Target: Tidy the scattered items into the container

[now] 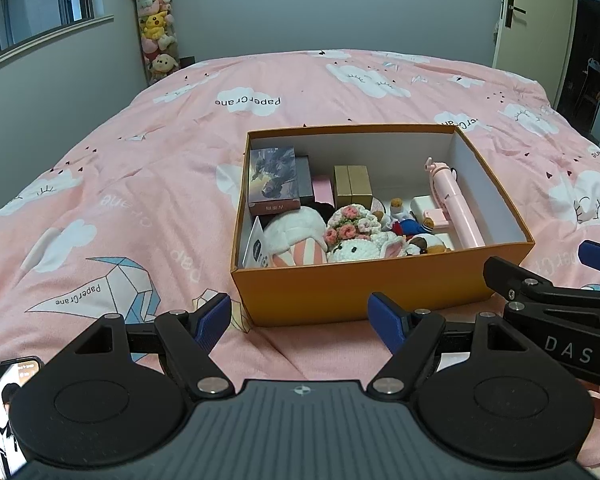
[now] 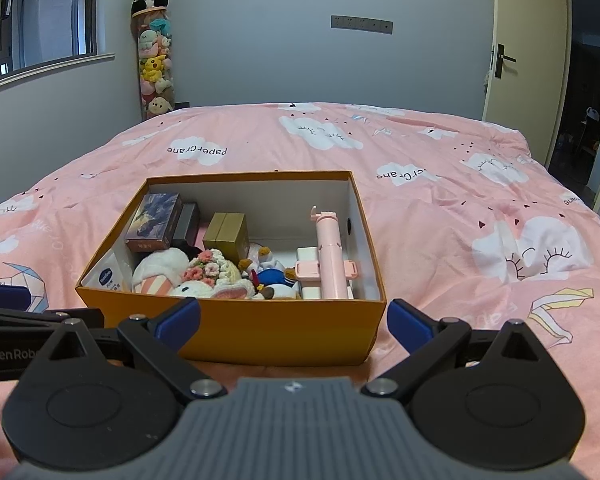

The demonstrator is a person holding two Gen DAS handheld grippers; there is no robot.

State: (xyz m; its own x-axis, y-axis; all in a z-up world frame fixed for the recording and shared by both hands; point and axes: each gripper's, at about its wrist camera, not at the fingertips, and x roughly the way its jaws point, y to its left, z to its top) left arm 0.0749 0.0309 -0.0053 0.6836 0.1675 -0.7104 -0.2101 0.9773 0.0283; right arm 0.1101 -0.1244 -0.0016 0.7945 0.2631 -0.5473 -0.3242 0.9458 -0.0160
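orange box (image 1: 340, 288) on pink bed (image 1: 140, 184), bare quilt open all round, holding pink selfie stick (image 1: 454, 204) along right wall, card boxes (image 1: 274, 182) at back, plush toys (image 1: 300, 236) in front; left gripper (image 1: 300, 322) and right gripper (image 2: 294, 326) spread wide, empty, just before near wall.

A wide bed covered by a pink fabric duvet (image 1: 148, 168) printed with white eyelashed clouds, folded paper cranes and the words "PaperCrane" fills both views; its cloth is rumpled into soft creases. Directly on it sits an open orange cardboard box with a white inside (image 1: 340, 292), about the middle of the left wrist view and toward 9 o'clock of centre in the right wrist view (image 2: 236, 332). At 8 o'clock in the left wrist view, a black smartphone with a lit screen (image 1: 0, 404) lies at the duvet's near edge, partly hidden.
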